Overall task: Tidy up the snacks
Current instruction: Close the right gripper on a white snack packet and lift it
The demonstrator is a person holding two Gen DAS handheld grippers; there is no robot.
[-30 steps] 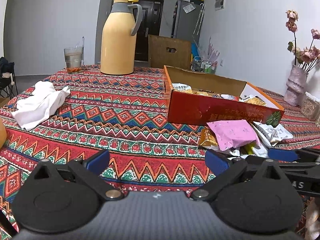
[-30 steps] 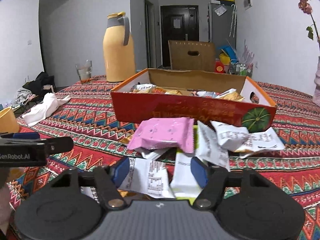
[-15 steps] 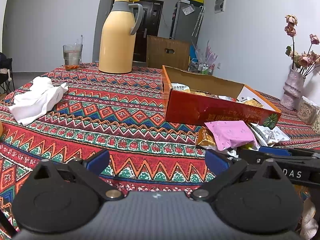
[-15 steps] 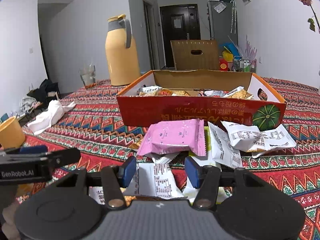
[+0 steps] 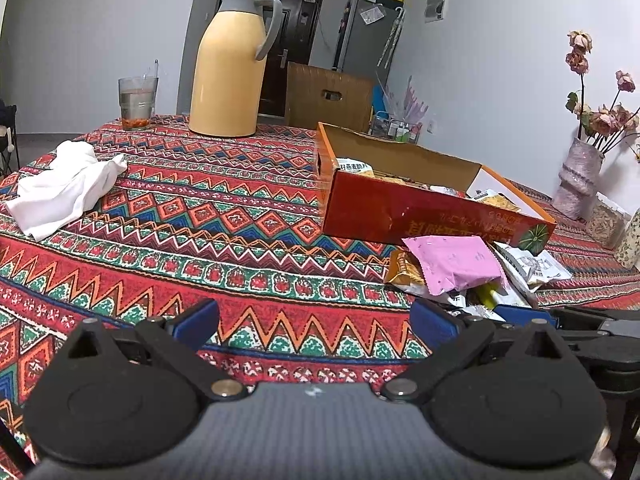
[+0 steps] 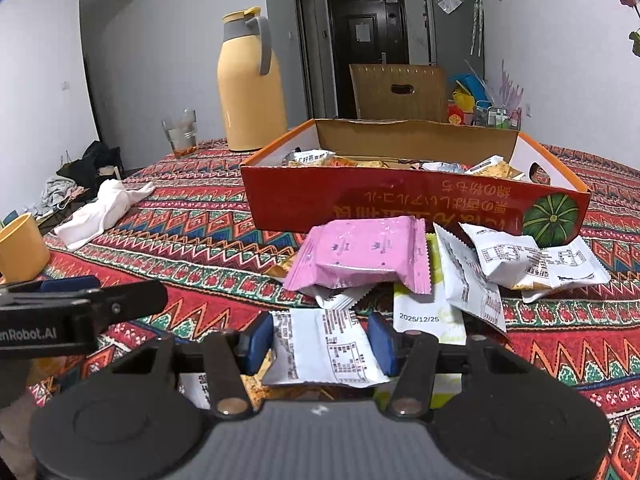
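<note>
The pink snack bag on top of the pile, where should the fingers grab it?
Probably by the crimped, zigzag end seam of the pink snack bag, coming from the right. That flat edge sticks out free over the other packets, while the puffy middle looks too fat and slippery. It lies on top, so nothing pins it.

the left gripper [image 6: 76, 312] at near left reads "nrobot.ai", cut off at the edge. a pale packet [image 6: 424, 312] in the near pile is stamped "2025/12/25". print on the red box [image 6: 400, 204] stands upside down, unreadable.

Yellow jug [image 5: 230, 68] stands at the far edge of the patterned tablecloth [image 5: 168, 216], glass [image 5: 136, 100] to its left, white cloth [image 5: 64, 188] crumpled nearer, vase [image 5: 578, 184] off right.
</note>
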